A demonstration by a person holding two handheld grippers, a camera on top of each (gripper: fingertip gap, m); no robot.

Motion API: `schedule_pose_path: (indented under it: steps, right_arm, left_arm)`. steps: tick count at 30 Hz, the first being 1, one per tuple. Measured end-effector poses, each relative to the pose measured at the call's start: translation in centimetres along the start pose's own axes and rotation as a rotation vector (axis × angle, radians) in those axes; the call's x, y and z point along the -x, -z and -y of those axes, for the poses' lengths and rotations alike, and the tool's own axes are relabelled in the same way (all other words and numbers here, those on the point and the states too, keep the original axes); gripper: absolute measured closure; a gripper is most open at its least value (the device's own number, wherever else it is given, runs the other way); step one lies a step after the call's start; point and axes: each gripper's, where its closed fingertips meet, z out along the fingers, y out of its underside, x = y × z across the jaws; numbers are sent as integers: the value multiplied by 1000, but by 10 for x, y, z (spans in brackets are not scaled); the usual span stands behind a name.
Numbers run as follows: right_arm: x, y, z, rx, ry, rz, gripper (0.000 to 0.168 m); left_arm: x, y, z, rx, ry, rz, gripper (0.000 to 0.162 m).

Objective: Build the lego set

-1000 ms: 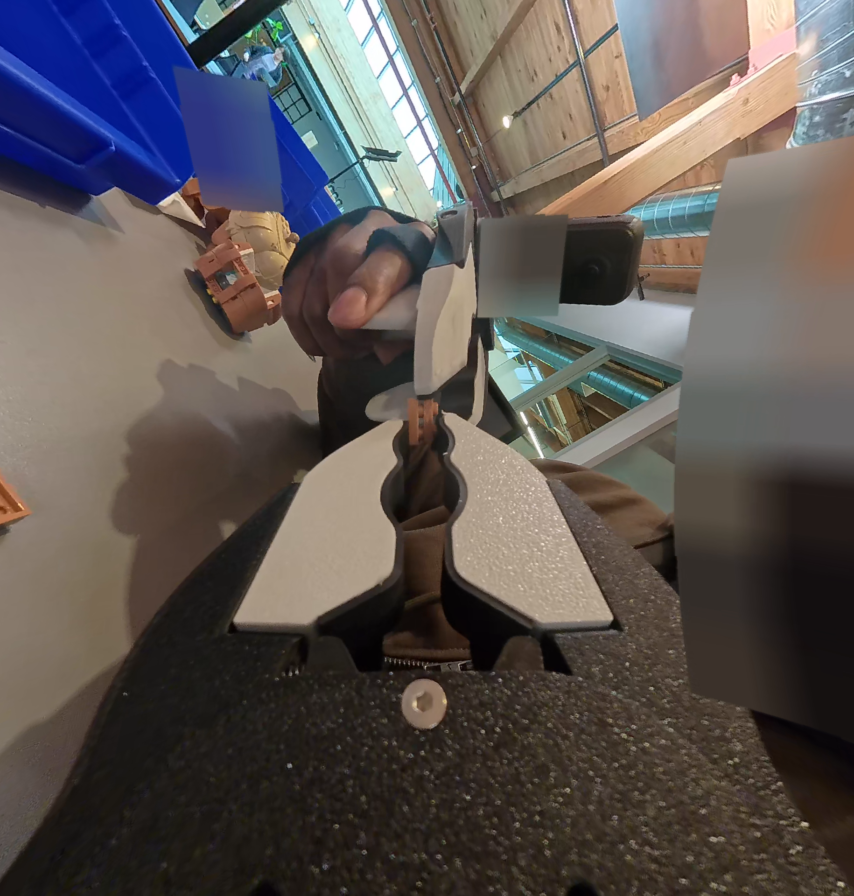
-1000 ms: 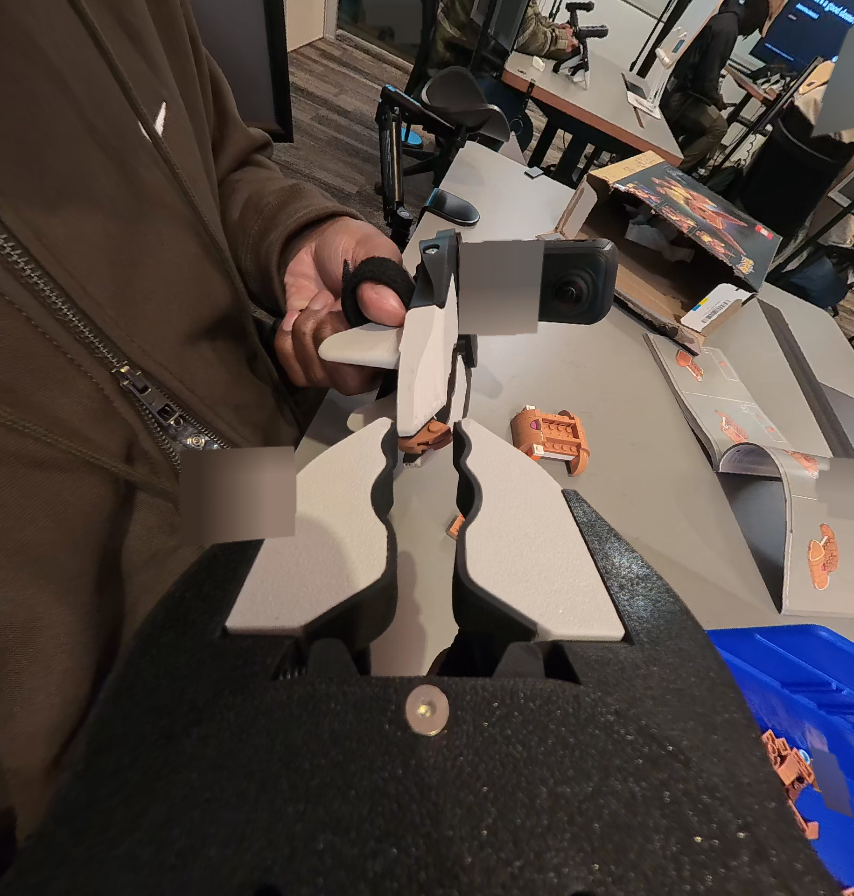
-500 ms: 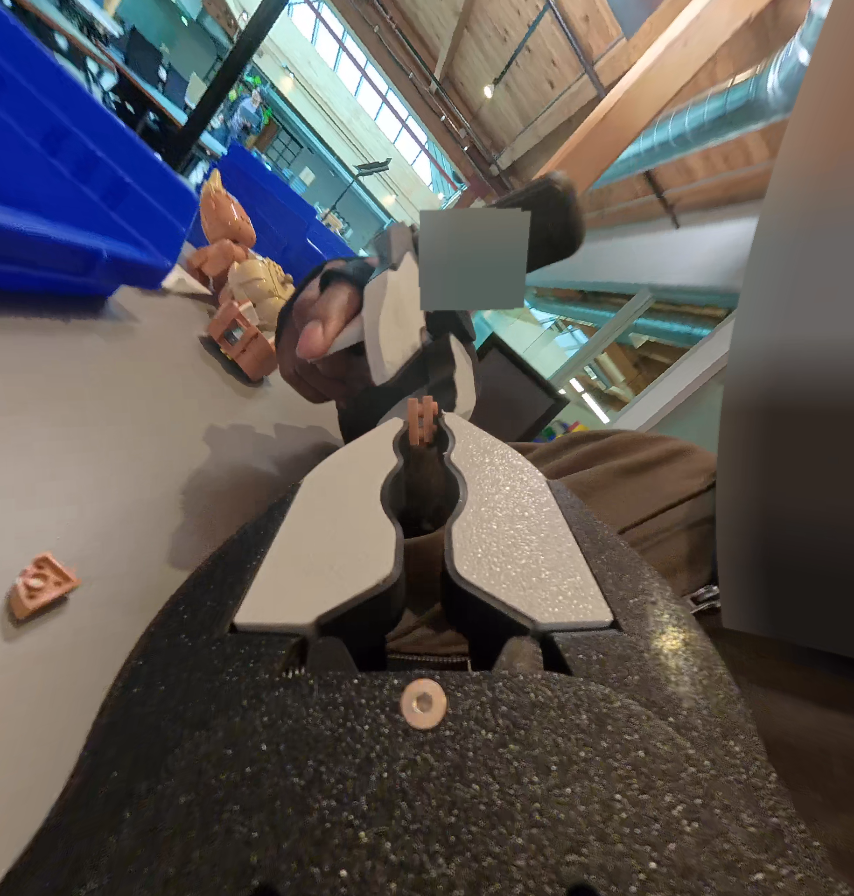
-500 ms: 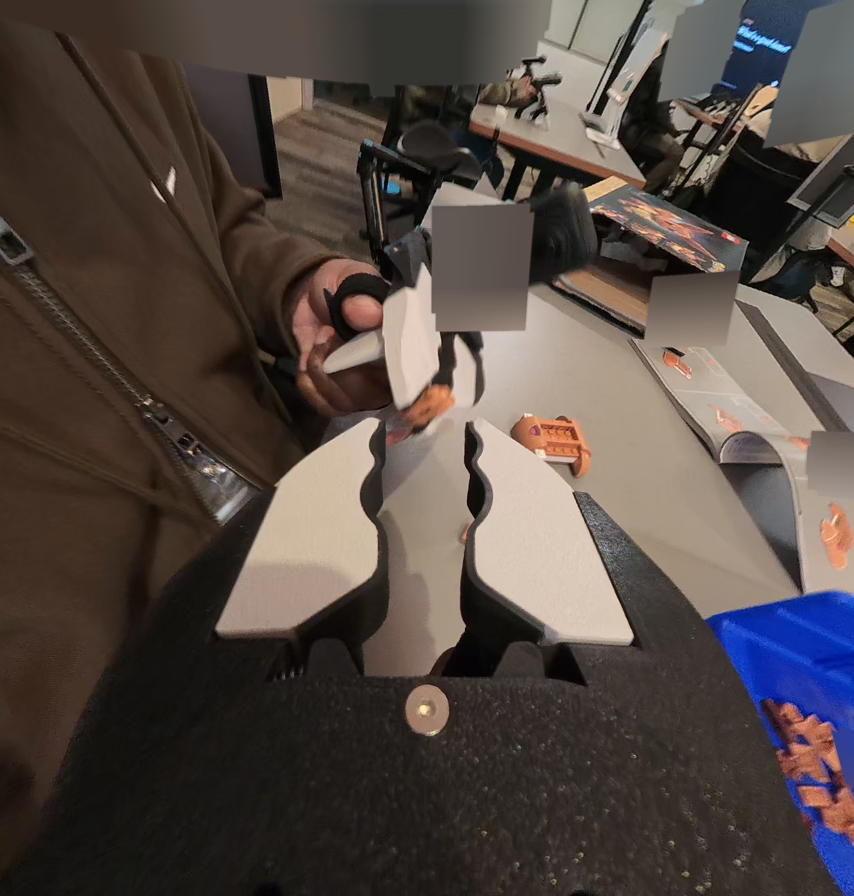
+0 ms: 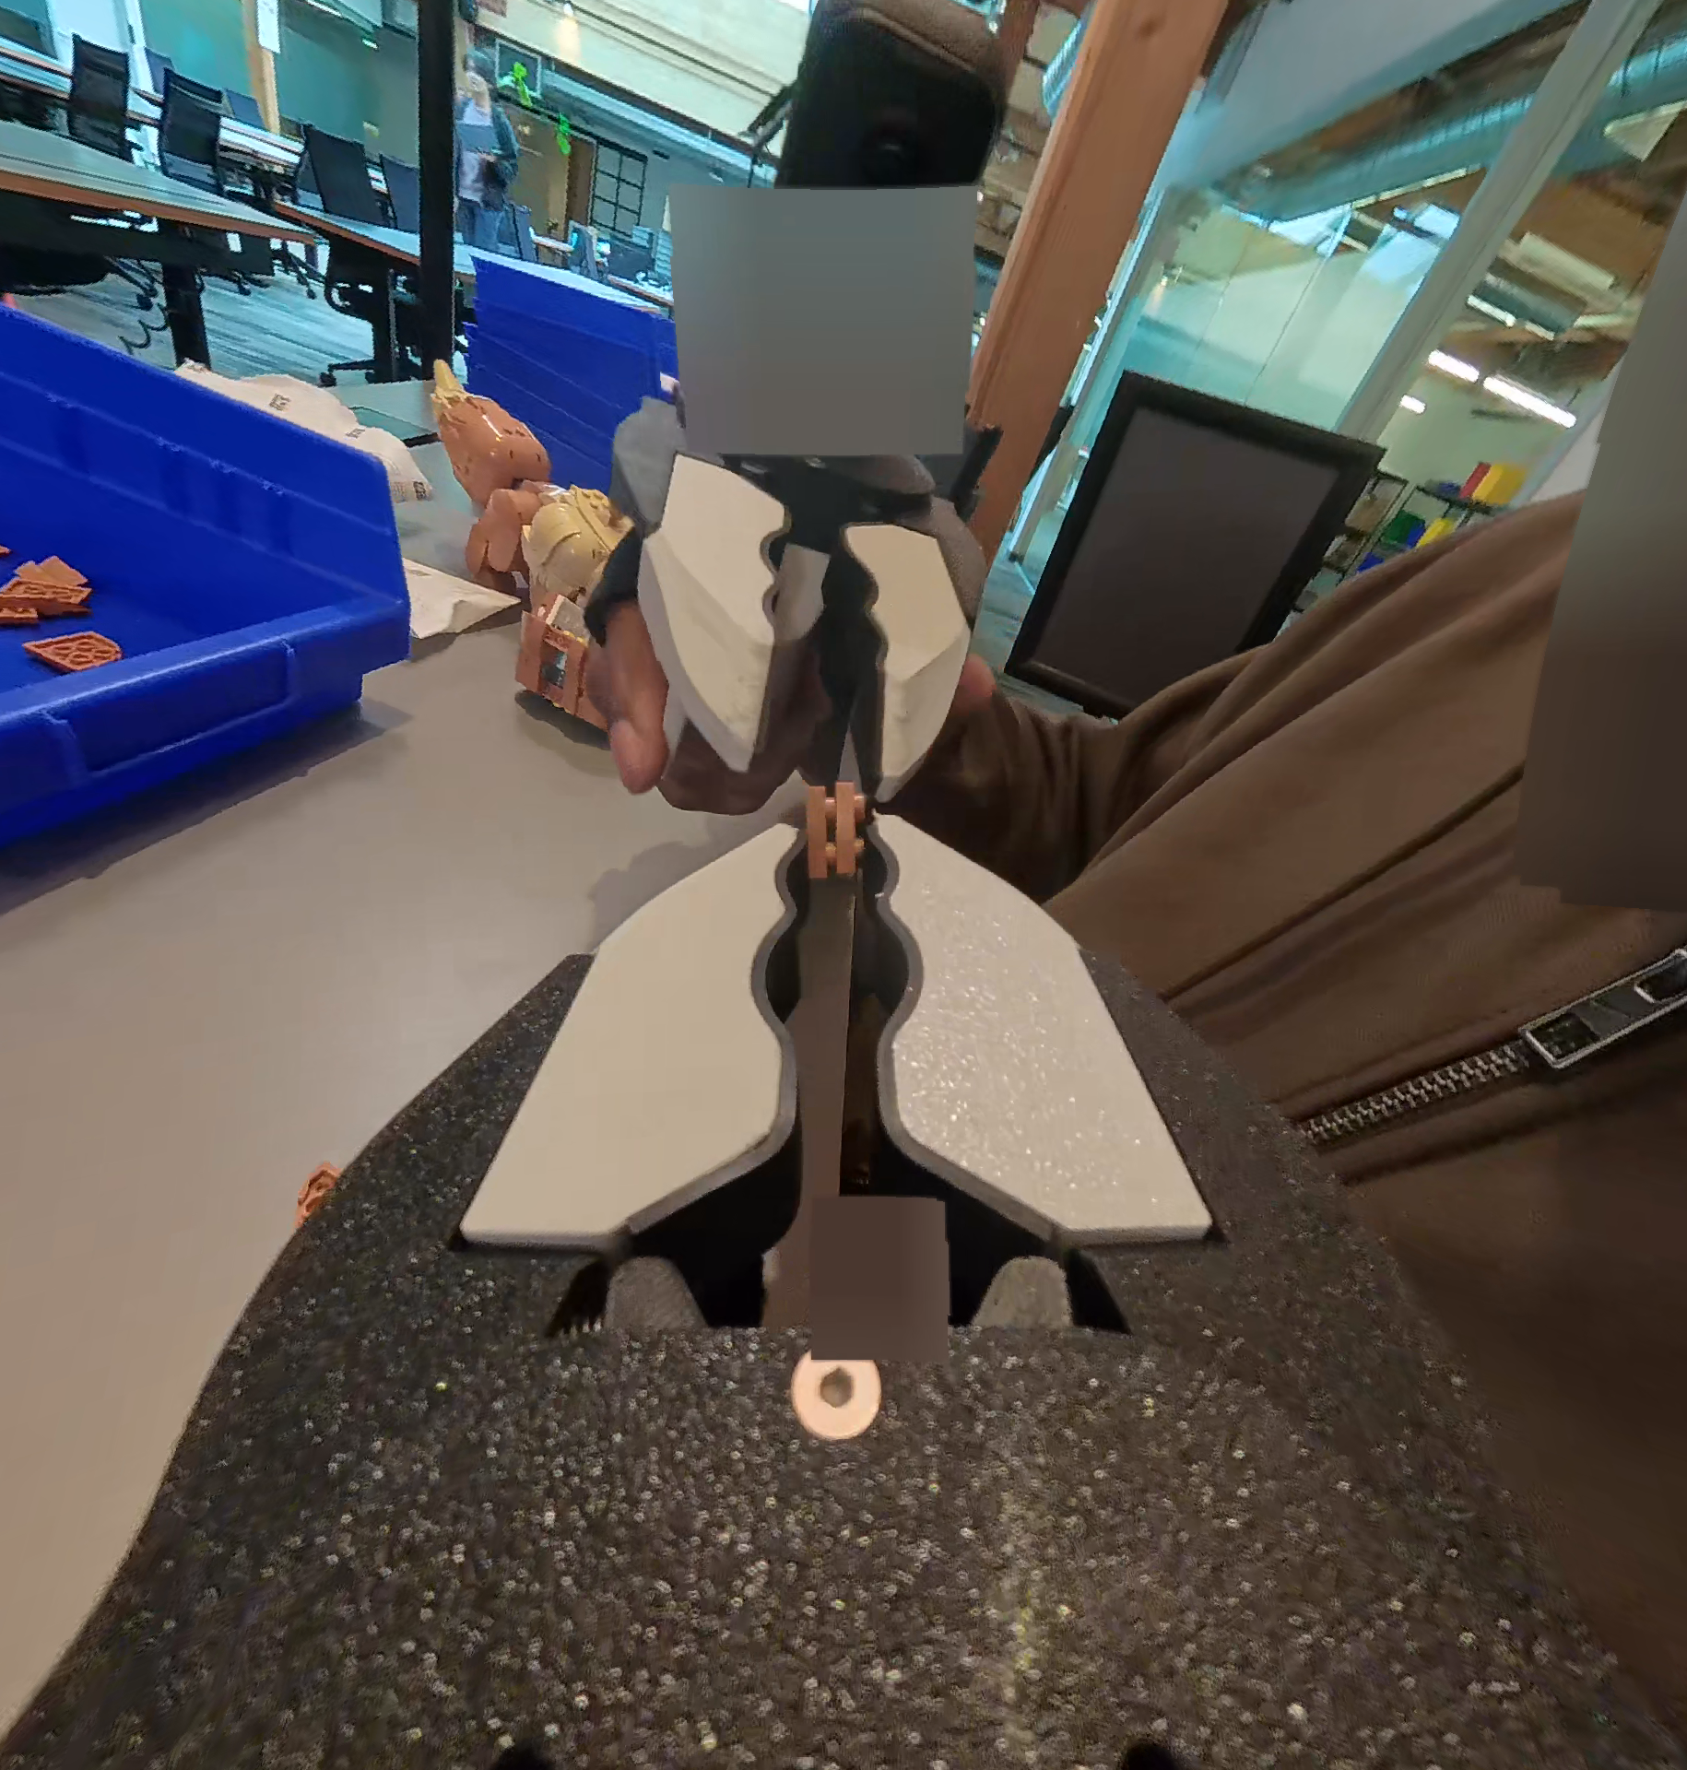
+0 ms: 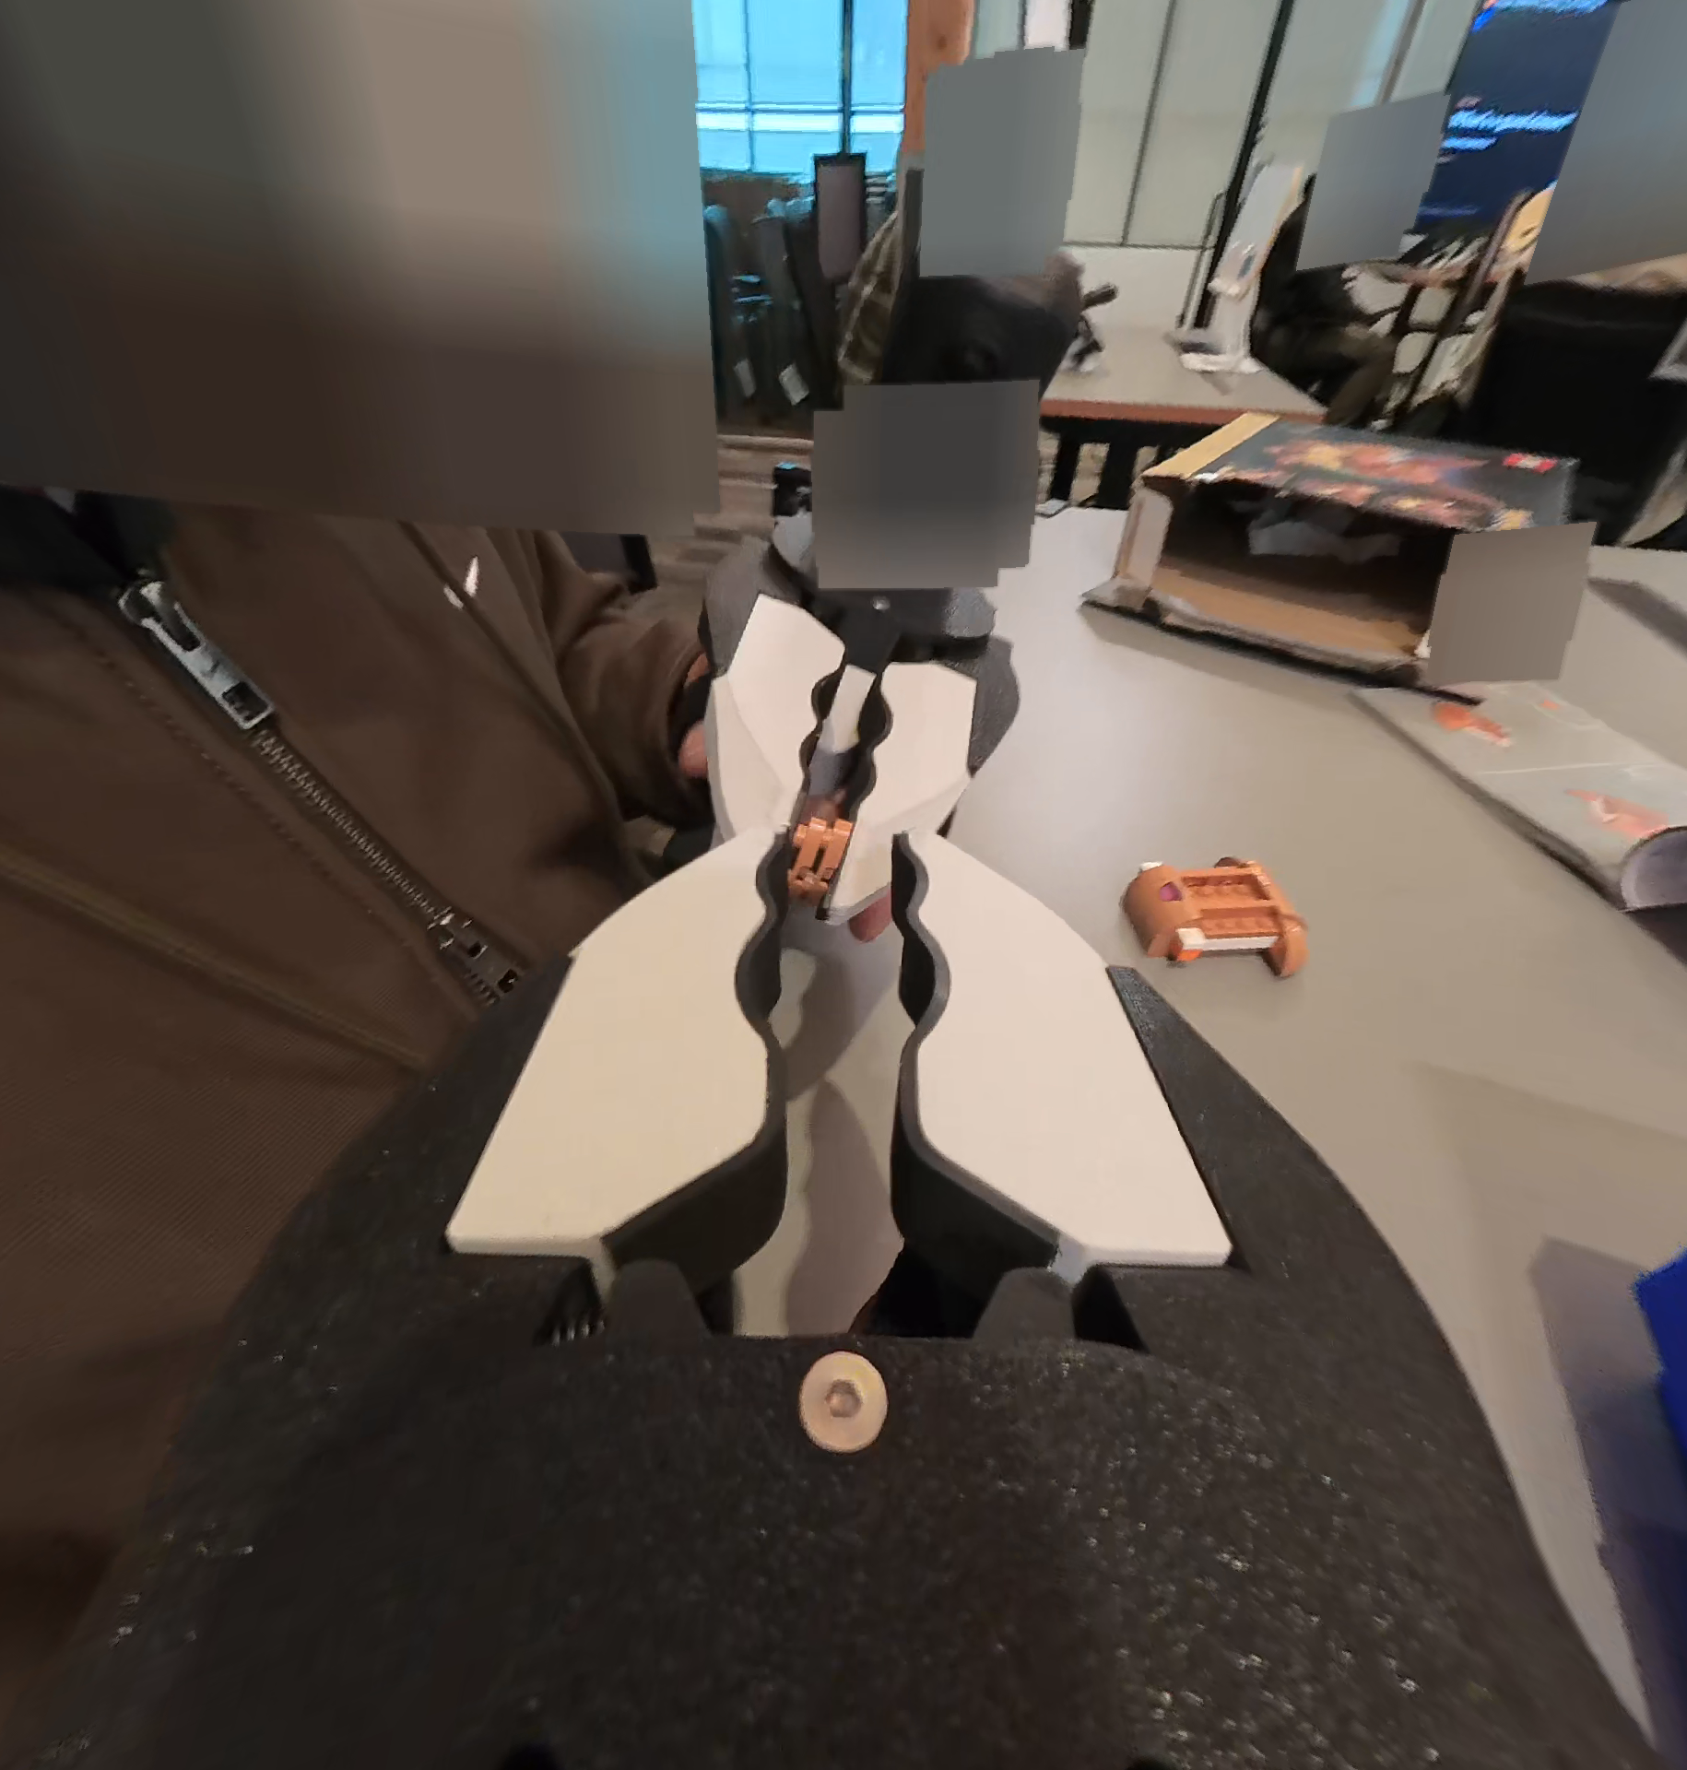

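Two-handed now, swung from tilted to level and nose to nose: clamps the small brown lego piece (image 5: pixel 835 831) at the left hand-held gripper (image 5: pixel 835 845) tips, brings the parted right hand-held gripper (image 6: pixel 838 848) just beside it, likely for handover.

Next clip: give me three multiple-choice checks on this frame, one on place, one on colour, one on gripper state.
1. The wheeled brown sub-build lies:
A) on the grey table
B) in the cardboard box
C) between jaws

2. The bin of loose pieces is:
A) red
B) blue
C) green

3. The left gripper is:
A) wide open
B) out of view
C) shut on a small brown piece

Answers:
1. A, it rests on bare tabletop.
2. B, its walls are blue.
3. C, the jaws pinch the piece at their tips.
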Motion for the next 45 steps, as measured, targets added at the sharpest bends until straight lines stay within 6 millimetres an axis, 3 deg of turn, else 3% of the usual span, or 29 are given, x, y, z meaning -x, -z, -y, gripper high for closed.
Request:
schedule_pose_path:
  steps: [24,45]
  right_arm:
    - [18,-7,-6,7,-24,106,159]
    - [10,-7,-12,54,-24,25,160]
  left_arm:
    - [-12,0,-8,98,-58,-33,152]
    - [-2,0,-13,157,-144,104,152]
